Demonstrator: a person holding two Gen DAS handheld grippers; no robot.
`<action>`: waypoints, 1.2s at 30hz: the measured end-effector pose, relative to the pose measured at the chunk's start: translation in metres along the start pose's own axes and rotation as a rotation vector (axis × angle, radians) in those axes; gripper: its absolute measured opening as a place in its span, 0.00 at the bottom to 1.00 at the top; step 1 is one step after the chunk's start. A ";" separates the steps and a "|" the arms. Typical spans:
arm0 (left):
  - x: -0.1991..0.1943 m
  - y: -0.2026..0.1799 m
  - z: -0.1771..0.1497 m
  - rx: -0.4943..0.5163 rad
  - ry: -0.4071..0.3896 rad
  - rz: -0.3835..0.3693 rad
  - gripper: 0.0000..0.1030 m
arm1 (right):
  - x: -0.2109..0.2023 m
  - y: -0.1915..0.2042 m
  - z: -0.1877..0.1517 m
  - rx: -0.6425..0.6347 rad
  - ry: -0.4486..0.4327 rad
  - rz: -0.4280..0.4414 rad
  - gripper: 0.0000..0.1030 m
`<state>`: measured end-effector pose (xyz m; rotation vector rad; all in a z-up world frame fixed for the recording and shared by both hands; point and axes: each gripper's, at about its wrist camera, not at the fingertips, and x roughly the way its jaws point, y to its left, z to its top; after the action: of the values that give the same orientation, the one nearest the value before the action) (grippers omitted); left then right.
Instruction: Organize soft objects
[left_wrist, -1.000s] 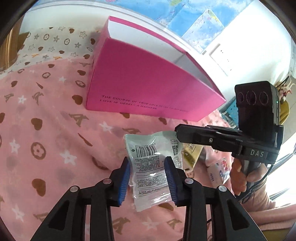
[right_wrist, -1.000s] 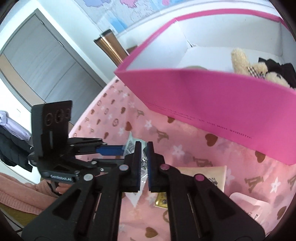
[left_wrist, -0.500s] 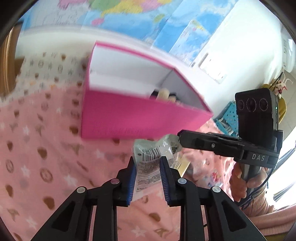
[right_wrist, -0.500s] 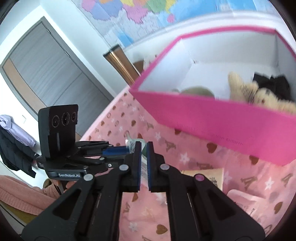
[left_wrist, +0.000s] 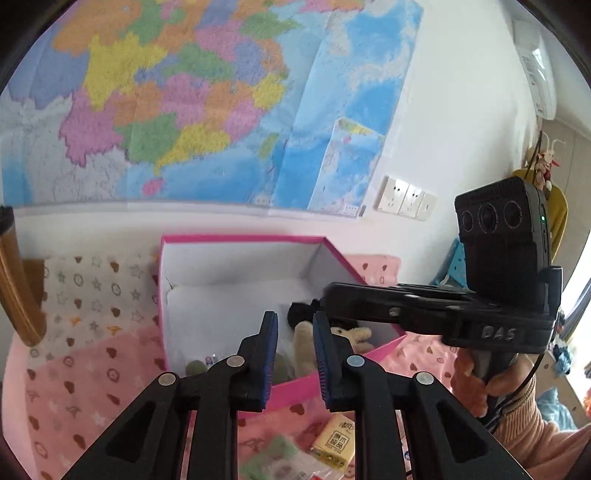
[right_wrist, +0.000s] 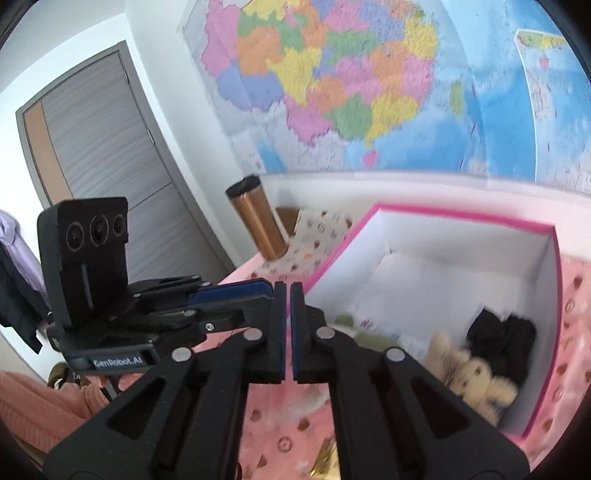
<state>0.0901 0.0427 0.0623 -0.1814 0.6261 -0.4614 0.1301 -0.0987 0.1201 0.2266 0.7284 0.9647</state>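
A pink box (left_wrist: 325, 384) with white inside stands on the pink blanket; it also shows in the right wrist view (right_wrist: 546, 332). In it lie a beige plush toy (right_wrist: 469, 376) with black clothes (right_wrist: 506, 332), also seen in the left wrist view (left_wrist: 306, 343), and a greenish item (left_wrist: 194, 367) near the front wall. My left gripper (left_wrist: 294, 354) hovers over the box's front edge, jaws a little apart with nothing between them. My right gripper (right_wrist: 288, 325) is shut and empty, beside the box's left corner.
A yellow packet (left_wrist: 334, 441) and a clear packet (left_wrist: 280, 461) lie on the blanket in front of the box. A copper tumbler (right_wrist: 258, 221) stands behind the box at the left. A wall map hangs behind.
My left gripper lifted the silver packet from the blanket and rose over the box; the packet is no longer between its jaws. Both grippers moved up and tilted toward the box opening.
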 end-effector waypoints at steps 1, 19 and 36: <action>0.001 0.005 -0.005 -0.019 0.007 -0.005 0.24 | 0.000 -0.006 0.001 0.026 0.004 0.026 0.04; 0.032 0.041 -0.134 -0.138 0.345 -0.026 0.46 | 0.083 -0.033 -0.130 0.084 0.464 -0.010 0.52; 0.020 0.015 -0.103 -0.075 0.282 -0.211 0.62 | 0.026 -0.006 -0.085 0.071 0.223 0.069 0.06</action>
<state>0.0476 0.0444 -0.0348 -0.2576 0.9057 -0.6748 0.0880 -0.0928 0.0416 0.2093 0.9654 1.0407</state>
